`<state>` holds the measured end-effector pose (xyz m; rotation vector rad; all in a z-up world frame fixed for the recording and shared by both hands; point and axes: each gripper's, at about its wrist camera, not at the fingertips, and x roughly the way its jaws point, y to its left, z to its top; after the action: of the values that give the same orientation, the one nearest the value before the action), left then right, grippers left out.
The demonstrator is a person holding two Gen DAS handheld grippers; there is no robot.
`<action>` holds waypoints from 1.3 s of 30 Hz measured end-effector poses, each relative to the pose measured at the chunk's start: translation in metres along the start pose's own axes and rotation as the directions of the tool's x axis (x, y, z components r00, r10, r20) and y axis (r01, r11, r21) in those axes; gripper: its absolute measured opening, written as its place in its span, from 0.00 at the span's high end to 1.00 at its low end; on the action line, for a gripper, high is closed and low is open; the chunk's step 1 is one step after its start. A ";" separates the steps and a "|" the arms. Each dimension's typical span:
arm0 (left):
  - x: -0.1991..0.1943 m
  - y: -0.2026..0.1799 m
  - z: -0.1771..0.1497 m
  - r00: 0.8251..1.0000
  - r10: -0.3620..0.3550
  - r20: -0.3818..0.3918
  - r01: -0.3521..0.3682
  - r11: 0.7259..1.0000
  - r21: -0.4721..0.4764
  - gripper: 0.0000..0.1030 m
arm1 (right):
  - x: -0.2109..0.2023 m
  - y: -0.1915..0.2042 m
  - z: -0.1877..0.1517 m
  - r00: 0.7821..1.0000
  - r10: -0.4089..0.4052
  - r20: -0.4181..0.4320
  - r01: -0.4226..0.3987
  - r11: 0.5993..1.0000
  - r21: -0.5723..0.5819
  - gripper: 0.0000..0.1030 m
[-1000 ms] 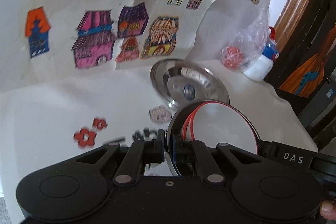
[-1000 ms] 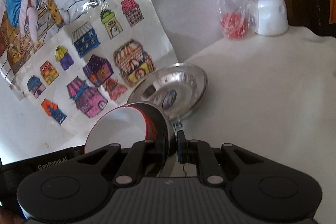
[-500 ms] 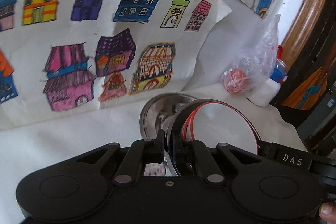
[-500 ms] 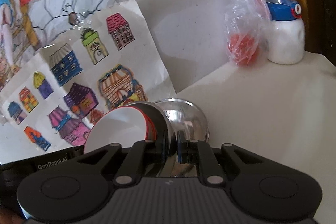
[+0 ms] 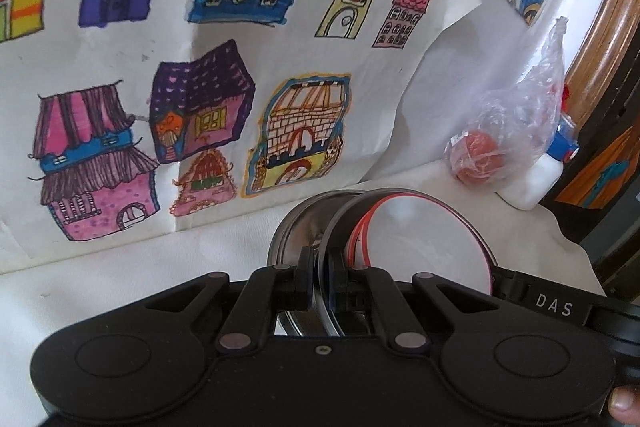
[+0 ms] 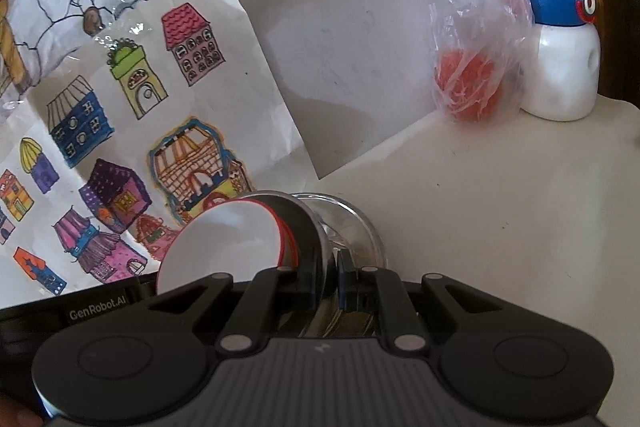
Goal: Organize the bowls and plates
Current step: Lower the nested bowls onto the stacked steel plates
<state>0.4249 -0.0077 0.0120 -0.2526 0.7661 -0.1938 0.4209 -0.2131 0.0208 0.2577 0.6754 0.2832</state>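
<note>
Both grippers hold one steel plate by opposite rims, with a white red-rimmed bowl (image 5: 420,239) in it; the bowl also shows in the right wrist view (image 6: 224,239). My left gripper (image 5: 320,281) is shut on the carried steel plate's rim (image 5: 340,223). My right gripper (image 6: 326,277) is shut on its other rim (image 6: 308,227). A second steel plate (image 5: 292,227) lies on the white table just beyond and below; it shows in the right wrist view (image 6: 352,227) too.
Children's house drawings (image 5: 200,87) lean against the wall behind the plates. A plastic bag with a red ball (image 6: 472,87) and a white bottle with a blue lid (image 6: 560,67) stand at the back right by the table edge (image 6: 624,131).
Both grippers have carried the plate and bowl forward toward the wall and down over the steel plate on the table, which is now mostly hidden behind it.
</note>
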 end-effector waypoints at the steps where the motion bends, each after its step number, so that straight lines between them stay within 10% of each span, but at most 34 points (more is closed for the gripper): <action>1: 0.002 0.000 0.000 1.000 0.001 -0.002 -0.001 1.000 0.000 0.96 | 0.002 0.000 0.000 1.000 -0.001 -0.003 0.001 1.000 0.000 0.88; 39: 0.023 0.002 0.004 1.000 -0.003 0.029 0.004 0.999 -0.038 0.96 | 0.016 0.001 0.008 0.999 -0.035 0.010 0.036 0.997 -0.063 0.88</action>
<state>0.4448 -0.0108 -0.0011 -0.2917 0.7408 -0.1786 0.4383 -0.2075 0.0180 0.1866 0.6610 0.2685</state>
